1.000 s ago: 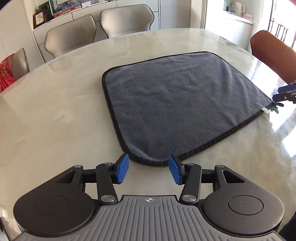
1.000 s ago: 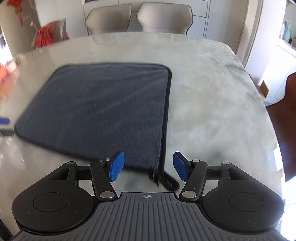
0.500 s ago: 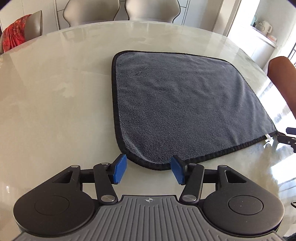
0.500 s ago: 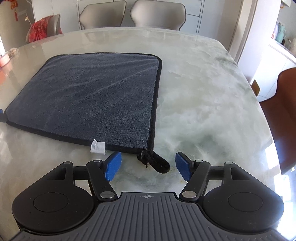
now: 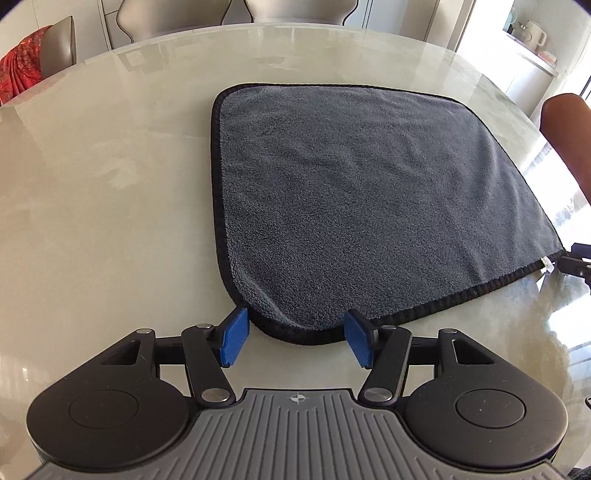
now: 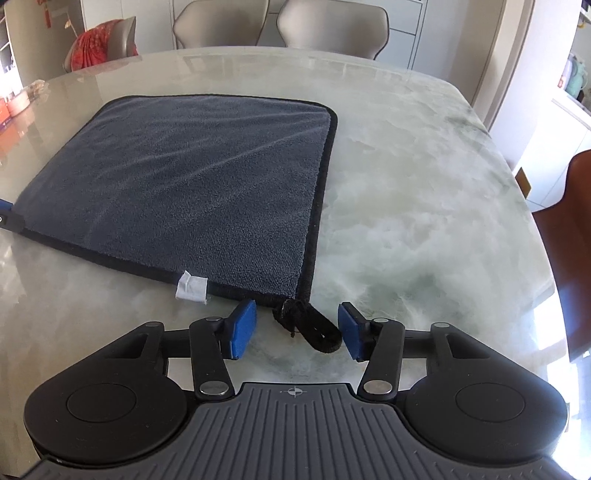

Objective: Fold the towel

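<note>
A dark grey towel with a black hem lies flat on the marble table. My left gripper is open, its blue pads on either side of the towel's near left corner. In the right wrist view the towel shows a white label and a black hanging loop at its near right corner. My right gripper is open with the loop and corner between its pads. Part of the right gripper shows at the right edge of the left wrist view.
Beige chairs stand at the table's far side. A chair with a red cushion is at the far left. A brown chair stands at the right. The table extends right of the towel.
Both grippers have moved forward to the towel's near corners, which now lie between the open pads. The towel has not moved.
</note>
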Demonstrator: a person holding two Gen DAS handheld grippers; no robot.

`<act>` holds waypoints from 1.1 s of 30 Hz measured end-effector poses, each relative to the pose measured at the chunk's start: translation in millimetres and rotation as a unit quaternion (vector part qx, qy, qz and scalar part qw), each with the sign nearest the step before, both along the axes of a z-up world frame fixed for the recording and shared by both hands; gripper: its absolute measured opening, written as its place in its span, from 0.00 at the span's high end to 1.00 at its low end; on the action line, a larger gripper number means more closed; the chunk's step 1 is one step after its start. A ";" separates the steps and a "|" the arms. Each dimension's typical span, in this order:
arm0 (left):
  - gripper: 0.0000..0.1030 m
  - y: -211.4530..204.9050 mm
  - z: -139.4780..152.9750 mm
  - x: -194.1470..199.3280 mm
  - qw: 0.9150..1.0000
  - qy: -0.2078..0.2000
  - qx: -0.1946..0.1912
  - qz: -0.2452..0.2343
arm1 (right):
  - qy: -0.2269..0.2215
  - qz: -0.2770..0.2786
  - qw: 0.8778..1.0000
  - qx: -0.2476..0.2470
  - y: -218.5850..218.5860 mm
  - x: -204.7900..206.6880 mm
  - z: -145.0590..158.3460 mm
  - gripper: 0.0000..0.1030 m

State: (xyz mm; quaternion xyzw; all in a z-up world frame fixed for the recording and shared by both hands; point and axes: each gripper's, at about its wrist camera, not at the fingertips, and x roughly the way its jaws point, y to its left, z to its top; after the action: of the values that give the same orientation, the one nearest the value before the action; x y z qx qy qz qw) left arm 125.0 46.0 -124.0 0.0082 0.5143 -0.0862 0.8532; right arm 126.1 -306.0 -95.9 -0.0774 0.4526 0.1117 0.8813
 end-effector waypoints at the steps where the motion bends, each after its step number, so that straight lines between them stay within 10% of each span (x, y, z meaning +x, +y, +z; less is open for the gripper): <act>1: 0.70 0.2 0.5 0.2 1.000 -0.006 0.004 -0.006 | 0.001 -0.006 1.000 0.009 -1.6 0.9 0.6 0.70; 7: 0.88 4.8 3.8 1.3 1.000 -0.007 0.003 0.005 | 0.002 -0.023 0.999 0.027 -7.7 3.6 6.5 0.86; 23: 0.90 13.3 34.8 28.6 0.998 -0.063 -0.011 0.019 | -0.071 -0.042 0.994 0.077 -20.9 39.0 54.5 0.91; 33: 0.90 9.0 54.0 73.3 0.996 -0.090 0.027 -0.008 | -0.055 0.023 0.997 0.043 -14.4 66.9 61.6 0.79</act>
State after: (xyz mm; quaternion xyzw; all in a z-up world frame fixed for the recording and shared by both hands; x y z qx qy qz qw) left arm 198.3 55.1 -69.9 0.0434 0.4375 -0.0781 0.8948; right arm 193.0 -320.3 -34.3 -0.0556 0.3966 0.1476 0.9043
